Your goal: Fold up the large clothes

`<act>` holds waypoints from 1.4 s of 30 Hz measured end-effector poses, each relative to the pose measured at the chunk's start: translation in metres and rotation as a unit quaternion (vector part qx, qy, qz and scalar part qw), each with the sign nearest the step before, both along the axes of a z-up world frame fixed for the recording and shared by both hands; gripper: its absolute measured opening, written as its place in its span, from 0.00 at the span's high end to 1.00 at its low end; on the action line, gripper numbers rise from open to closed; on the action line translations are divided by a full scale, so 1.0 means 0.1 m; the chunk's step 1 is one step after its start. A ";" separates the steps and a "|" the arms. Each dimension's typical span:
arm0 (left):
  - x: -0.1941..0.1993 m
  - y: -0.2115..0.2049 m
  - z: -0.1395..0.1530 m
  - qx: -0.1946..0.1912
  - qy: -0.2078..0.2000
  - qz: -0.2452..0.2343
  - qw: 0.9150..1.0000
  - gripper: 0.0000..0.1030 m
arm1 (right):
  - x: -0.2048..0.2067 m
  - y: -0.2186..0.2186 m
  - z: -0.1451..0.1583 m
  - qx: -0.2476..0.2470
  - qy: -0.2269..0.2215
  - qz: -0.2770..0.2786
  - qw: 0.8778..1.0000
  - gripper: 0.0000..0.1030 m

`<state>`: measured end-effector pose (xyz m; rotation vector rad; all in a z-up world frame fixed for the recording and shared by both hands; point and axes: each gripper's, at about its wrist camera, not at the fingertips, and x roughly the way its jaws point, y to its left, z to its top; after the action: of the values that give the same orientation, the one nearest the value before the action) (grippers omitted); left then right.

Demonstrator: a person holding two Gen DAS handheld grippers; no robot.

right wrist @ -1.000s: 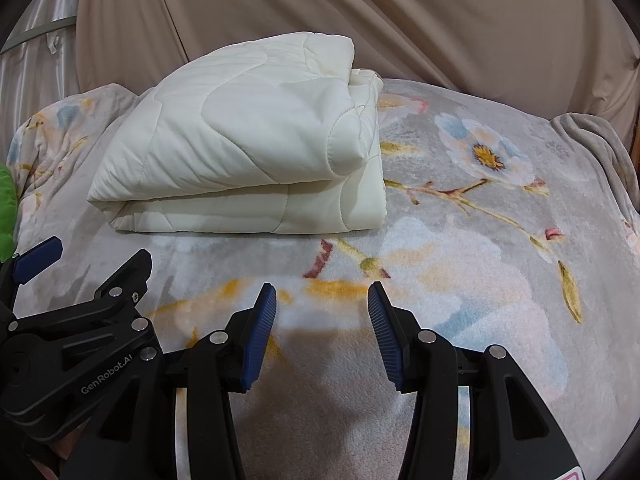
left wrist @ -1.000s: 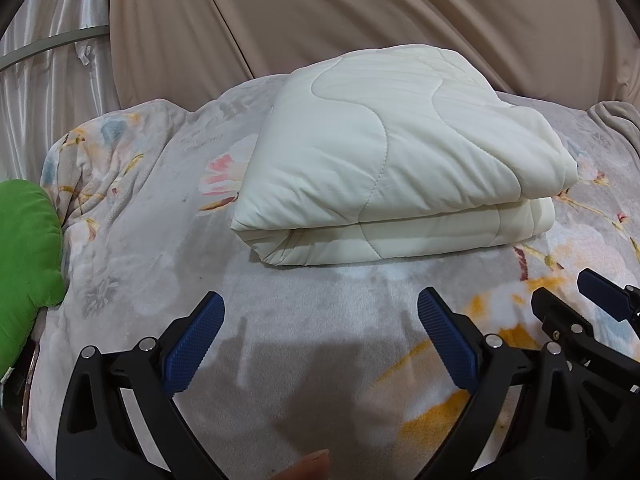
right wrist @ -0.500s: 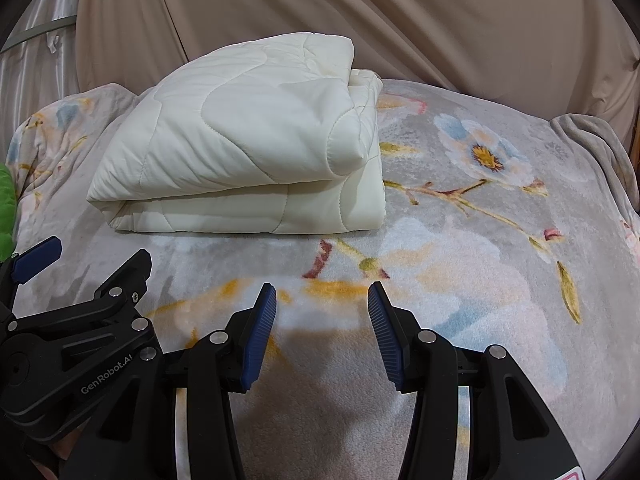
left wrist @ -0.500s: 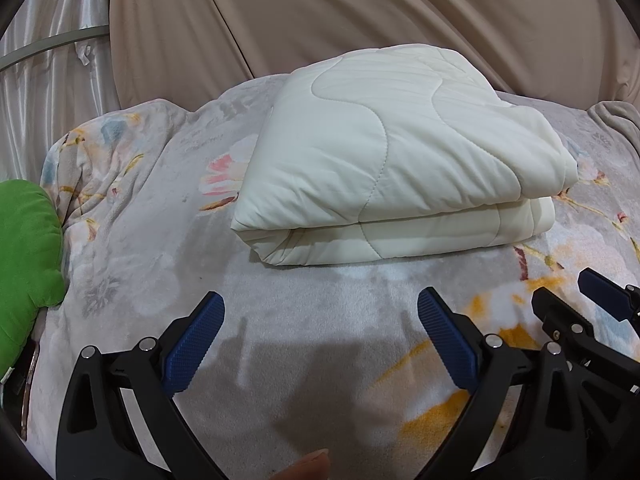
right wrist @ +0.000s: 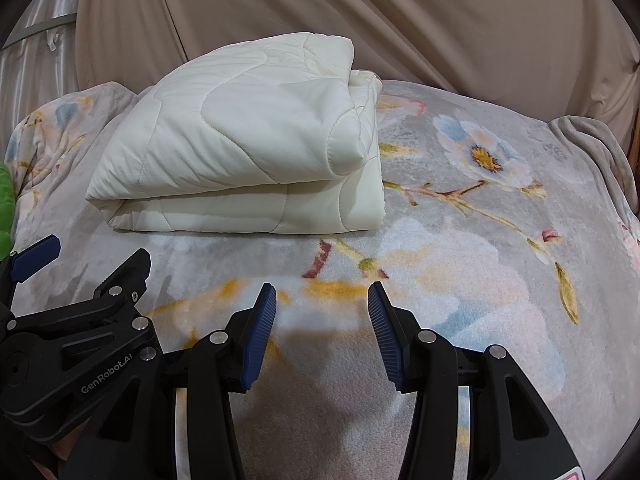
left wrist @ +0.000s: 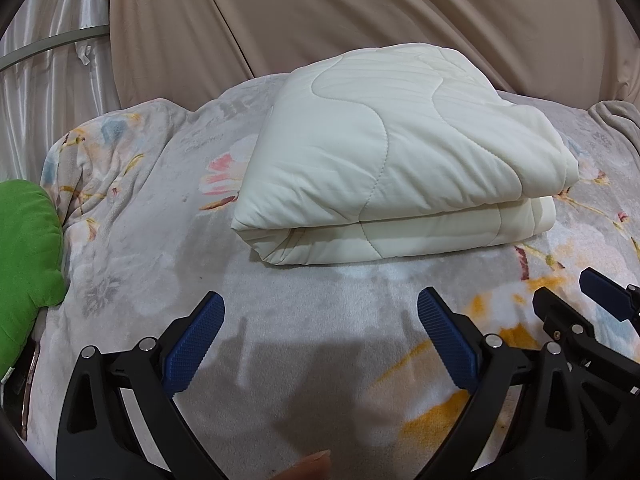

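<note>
A cream quilted comforter (left wrist: pixel 392 160) lies folded into a thick rectangular bundle on the floral grey blanket (left wrist: pixel 304 304) of the bed. It also shows in the right wrist view (right wrist: pixel 248 152), left of centre. My left gripper (left wrist: pixel 320 300) is open wide and empty, hovering over the blanket just in front of the bundle. My right gripper (right wrist: pixel 322 292) is open and empty, in front of the bundle's right end, and it shows at the right edge of the left wrist view (left wrist: pixel 600 292). The two grippers are side by side.
A green cushion (left wrist: pixel 24 248) lies at the bed's left edge. A beige fabric backdrop (left wrist: pixel 360 20) rises behind the bed, with a silvery curtain (left wrist: pixel 48 60) at the far left. The blanket (right wrist: pixel 480 208) stretches to the right of the bundle.
</note>
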<state>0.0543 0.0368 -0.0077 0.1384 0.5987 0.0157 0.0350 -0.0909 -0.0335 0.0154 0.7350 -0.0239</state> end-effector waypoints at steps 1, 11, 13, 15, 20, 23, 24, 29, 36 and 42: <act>0.00 0.00 0.00 0.000 0.000 0.000 1.000 0.08 | 0.00 0.00 0.00 0.000 0.000 0.000 1.000 0.53; 0.00 0.00 0.00 0.000 0.000 0.000 1.000 0.09 | 0.00 0.01 -0.01 -0.001 0.000 0.001 1.000 0.53; 0.00 -0.01 0.00 0.000 0.000 0.000 1.000 0.09 | 0.00 0.01 -0.01 -0.001 0.000 0.000 1.000 0.53; 0.00 -0.01 0.00 0.000 0.000 0.000 1.000 0.09 | 0.00 0.00 -0.01 -0.001 0.000 0.001 1.000 0.53; 0.00 -0.01 0.00 0.000 0.000 0.000 1.000 0.09 | 0.00 0.01 0.00 -0.002 0.000 0.001 1.000 0.53; 0.00 -0.01 0.00 0.000 0.000 0.000 1.000 0.09 | 0.01 -0.01 0.00 -0.002 0.001 0.001 1.000 0.53; 0.00 -0.01 0.00 0.000 0.000 0.000 1.000 0.09 | 0.01 0.00 0.00 -0.002 0.000 0.001 1.000 0.53; 0.00 -0.01 0.00 0.001 0.000 0.001 1.000 0.10 | 0.01 0.01 -0.01 -0.002 0.000 0.002 1.000 0.53; -0.01 -0.01 0.00 0.001 0.001 0.001 1.000 0.10 | 0.01 0.01 -0.01 -0.002 0.000 0.001 1.000 0.53; 0.00 0.00 0.01 0.003 0.000 0.000 1.000 0.10 | 0.01 -0.01 -0.02 -0.003 0.000 0.001 1.000 0.53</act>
<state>0.0538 0.0365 -0.0070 0.1437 0.5992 0.0176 0.0359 -0.0918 -0.0350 0.0095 0.7355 -0.0245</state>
